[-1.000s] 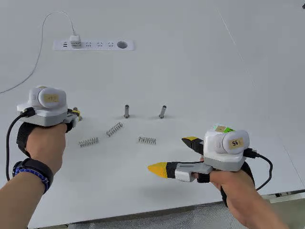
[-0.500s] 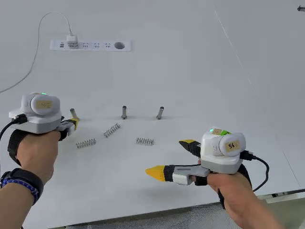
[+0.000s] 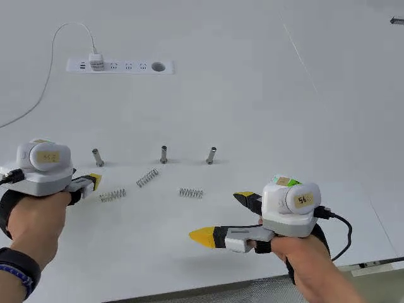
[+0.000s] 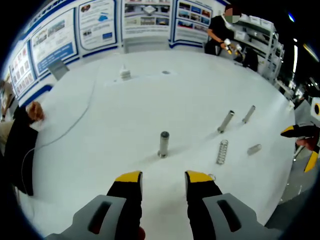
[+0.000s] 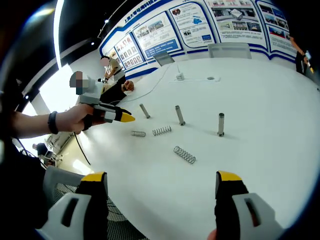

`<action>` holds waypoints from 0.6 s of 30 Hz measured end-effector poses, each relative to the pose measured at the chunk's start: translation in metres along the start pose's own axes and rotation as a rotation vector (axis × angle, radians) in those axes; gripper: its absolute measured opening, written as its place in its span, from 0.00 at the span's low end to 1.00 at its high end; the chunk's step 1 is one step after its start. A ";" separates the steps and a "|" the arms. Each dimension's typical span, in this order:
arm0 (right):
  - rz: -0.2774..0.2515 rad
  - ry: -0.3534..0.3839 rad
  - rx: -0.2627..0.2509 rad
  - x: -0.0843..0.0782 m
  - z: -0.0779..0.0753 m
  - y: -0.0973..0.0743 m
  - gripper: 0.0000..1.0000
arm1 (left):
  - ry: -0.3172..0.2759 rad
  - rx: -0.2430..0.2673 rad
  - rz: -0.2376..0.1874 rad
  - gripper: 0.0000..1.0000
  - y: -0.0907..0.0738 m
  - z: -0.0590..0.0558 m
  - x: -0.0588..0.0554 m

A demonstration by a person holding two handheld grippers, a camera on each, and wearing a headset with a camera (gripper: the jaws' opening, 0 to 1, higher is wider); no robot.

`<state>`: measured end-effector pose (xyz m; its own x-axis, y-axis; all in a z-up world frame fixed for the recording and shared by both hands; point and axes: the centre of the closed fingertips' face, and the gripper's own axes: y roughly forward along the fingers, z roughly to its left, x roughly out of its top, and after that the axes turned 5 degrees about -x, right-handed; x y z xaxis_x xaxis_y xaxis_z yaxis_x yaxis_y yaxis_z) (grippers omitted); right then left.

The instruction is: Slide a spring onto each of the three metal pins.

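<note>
Three springs, all lying flat on the white workbench [image 3: 252,113] and none on a pin yet: left spring [image 3: 112,196], middle spring [image 3: 147,178], right spring [image 3: 190,193]. Just behind them three metal pins stand in a row, left pin [image 3: 98,157], middle pin [image 3: 163,154], right pin [image 3: 211,155], all bare.

So we reckon we're at the very first pick. The left gripper [image 4: 160,177] sits near the left spring and points at the left pin, jaws a little apart with nothing between them. The right gripper [image 3: 221,216] hovers nearer us, jaws spread wide, also empty, with the right spring ahead of it.

Our take on doing this well: pinch a spring across its coils near one end, gently so it doesn't squash or shoot off, and leave the far end free. Then tip it upright, line the open end over the pin top and let it slide down. The pins may be free-standing, so the other gripper could steady one if it wobbles.

The power strip [image 3: 120,65] is well away at the back, no bother.
</note>
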<state>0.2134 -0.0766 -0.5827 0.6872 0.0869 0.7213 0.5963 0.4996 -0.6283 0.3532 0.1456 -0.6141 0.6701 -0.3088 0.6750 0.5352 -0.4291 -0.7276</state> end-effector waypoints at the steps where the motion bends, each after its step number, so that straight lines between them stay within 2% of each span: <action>1: 0.000 -0.001 -0.001 0.000 0.000 0.000 0.90 | 0.003 0.001 -0.001 0.35 -0.002 0.000 0.000; 6: -0.005 0.000 0.000 0.001 0.000 0.000 0.90 | -0.006 -0.033 -0.034 0.41 -0.009 -0.004 0.003; 8: -0.004 -0.003 0.002 0.001 0.001 0.000 0.90 | 0.010 -0.031 -0.042 0.41 -0.012 -0.005 0.003; 18: -0.002 -0.011 0.009 0.002 0.005 0.003 0.90 | 0.031 -0.055 -0.054 0.46 -0.025 -0.012 -0.004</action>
<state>0.2143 -0.0712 -0.5817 0.6811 0.0953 0.7260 0.5940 0.5079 -0.6239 0.3313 0.1474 -0.5971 0.6242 -0.3097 0.7173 0.5406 -0.4917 -0.6827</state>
